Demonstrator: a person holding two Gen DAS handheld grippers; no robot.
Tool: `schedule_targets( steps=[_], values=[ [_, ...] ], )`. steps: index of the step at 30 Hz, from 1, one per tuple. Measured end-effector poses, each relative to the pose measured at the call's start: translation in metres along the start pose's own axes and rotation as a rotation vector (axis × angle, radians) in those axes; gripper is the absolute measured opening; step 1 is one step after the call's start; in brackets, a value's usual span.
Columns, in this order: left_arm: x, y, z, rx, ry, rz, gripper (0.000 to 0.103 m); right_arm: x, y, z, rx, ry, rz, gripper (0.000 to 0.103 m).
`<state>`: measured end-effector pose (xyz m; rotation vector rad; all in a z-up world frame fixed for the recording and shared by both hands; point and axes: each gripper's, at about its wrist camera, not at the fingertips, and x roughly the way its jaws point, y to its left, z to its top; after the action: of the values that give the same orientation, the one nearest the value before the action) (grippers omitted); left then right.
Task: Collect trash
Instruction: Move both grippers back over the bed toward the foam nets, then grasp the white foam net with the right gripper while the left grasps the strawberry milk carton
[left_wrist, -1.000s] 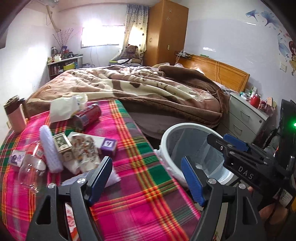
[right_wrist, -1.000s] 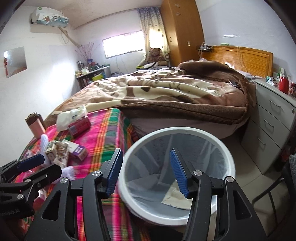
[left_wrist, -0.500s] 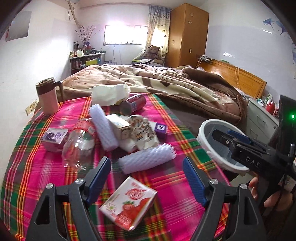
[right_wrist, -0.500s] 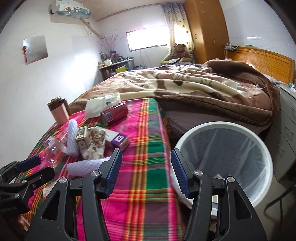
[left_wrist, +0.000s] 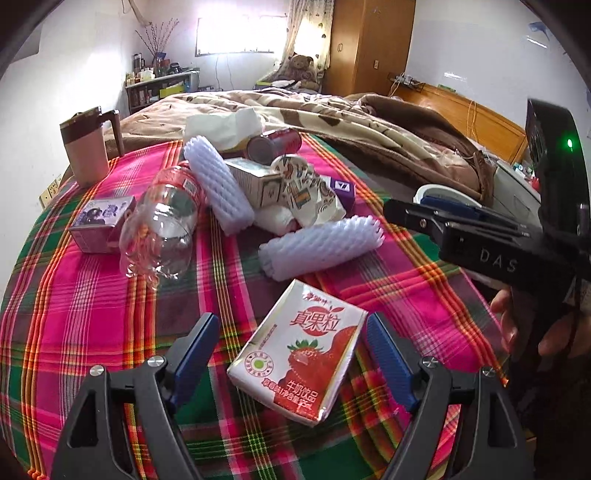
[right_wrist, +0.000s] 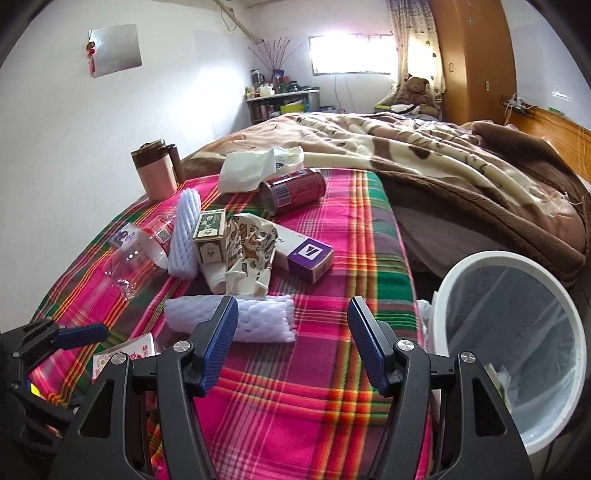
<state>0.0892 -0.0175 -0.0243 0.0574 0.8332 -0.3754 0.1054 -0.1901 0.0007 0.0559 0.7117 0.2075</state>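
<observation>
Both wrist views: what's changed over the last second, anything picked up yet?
Both grippers swung from the white trash bin toward the litter on the plaid cloth. The left gripper, jaws just opening, now straddles the strawberry milk carton without gripping it. The right gripper, also opening, holds nothing. The litter hasn't moved.

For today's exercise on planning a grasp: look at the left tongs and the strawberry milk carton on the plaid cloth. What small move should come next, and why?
Probably lower the left tongs a little further and close on the strawberry milk carton. Their jaws have just been opening and now straddle the carton, which lies flat on the plaid cloth, not yet pinched. The white bin waits beside the bed.
</observation>
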Motion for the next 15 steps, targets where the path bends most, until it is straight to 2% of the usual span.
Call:
schedule_targets(
  steps=[6, 12, 15],
  values=[
    [0.013, 0.005, -0.003, 0.006, 0.047, -0.009, 0.083, 0.016, 0.009, 0.004, -0.040, 0.041, 0.032, 0.063],
    [0.013, 0.022, -0.009, -0.037, 0.060, 0.048, 0.083, 0.031, 0.020, 0.010, -0.102, 0.075, 0.088, 0.063],
    [0.008, 0.035, -0.011, -0.077, 0.047, 0.085, 0.080, 0.037, 0.025, 0.010, -0.129, 0.100, 0.112, 0.063]
  ],
)
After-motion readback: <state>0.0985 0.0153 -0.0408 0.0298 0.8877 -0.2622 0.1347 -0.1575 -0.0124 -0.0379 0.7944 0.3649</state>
